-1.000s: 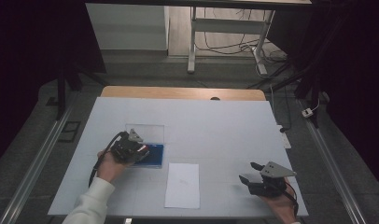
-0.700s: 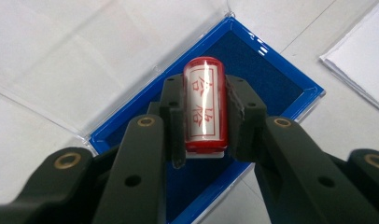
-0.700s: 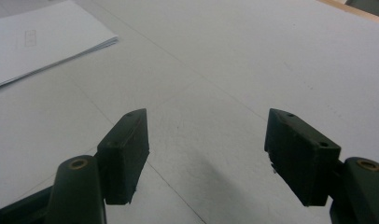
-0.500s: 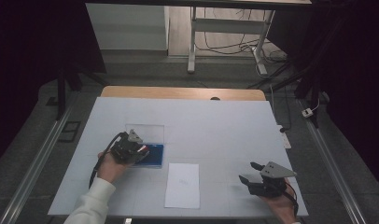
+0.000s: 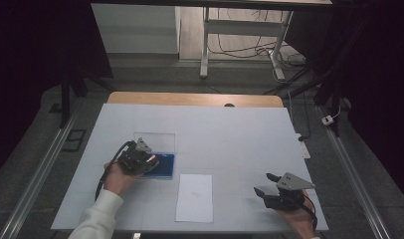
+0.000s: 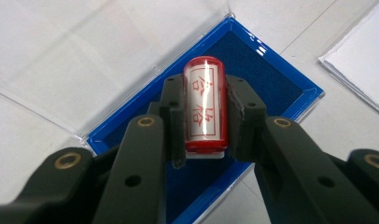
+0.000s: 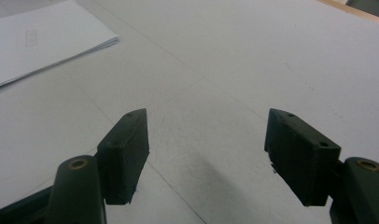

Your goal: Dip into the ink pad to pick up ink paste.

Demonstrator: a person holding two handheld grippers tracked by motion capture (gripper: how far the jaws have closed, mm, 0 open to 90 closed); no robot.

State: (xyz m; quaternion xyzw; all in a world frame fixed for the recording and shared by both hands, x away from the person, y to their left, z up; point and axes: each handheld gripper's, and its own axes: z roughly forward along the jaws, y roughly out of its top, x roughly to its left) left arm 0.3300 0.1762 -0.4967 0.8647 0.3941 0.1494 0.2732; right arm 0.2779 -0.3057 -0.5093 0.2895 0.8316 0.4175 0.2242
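We hold a red stamp (image 6: 205,106) clamped between the jaws of our left gripper (image 6: 204,114), its white label with red characters facing up at the gripper's own camera. The stamp sits over the dark blue ink pad (image 6: 276,84), whose blue-rimmed tray lies open with its clear lid (image 6: 108,60) flat on the tabletop (image 5: 230,134) beside it; whether the stamp's face touches the pad we cannot tell. From above, our left gripper (image 5: 136,158) rests at the pad's (image 5: 162,166) left end, left of centre on the white tabletop. A stack of white paper (image 5: 195,197) lies just to the pad's right, nearer our edge. Our right gripper (image 5: 267,183) hovers low near the front right corner, well apart from the paper, its jaws standing wide apart with nothing between them (image 7: 206,154)
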